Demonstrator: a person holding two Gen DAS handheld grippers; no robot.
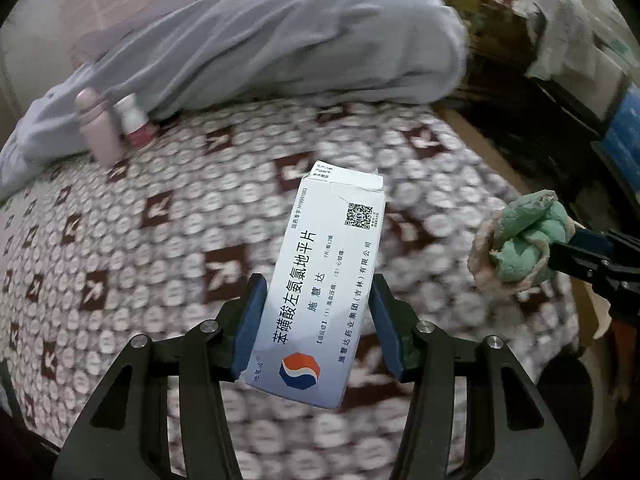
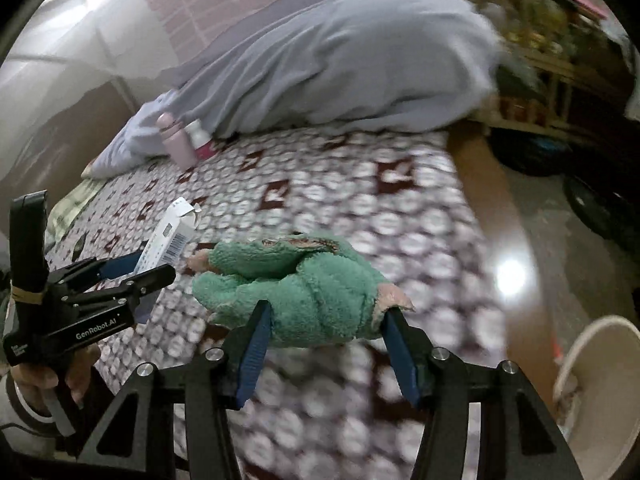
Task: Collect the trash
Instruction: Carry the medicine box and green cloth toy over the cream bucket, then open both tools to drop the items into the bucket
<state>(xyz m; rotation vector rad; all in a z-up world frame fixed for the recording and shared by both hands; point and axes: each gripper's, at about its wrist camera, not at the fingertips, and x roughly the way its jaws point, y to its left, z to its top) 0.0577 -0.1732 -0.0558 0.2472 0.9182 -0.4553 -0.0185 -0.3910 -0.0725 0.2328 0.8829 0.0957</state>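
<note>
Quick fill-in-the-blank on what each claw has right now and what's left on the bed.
1. The left claw grips a white medicine ____.
2. The right claw grips a crumpled ____ cloth.
3. A pink bottle stands on the bed beside a ____ bottle.

Missing: box; green; white

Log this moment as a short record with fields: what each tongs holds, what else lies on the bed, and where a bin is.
left tongs: shut on the medicine box, held above the patterned bedspread
right tongs: shut on the green cloth, bunched up
on the bed: pink bottle and white bottle beside the grey blanket
bin: white bin at the lower right edge of the right wrist view, on the floor beside the bed
trash dropped: not yet, both items in the tongs
</note>
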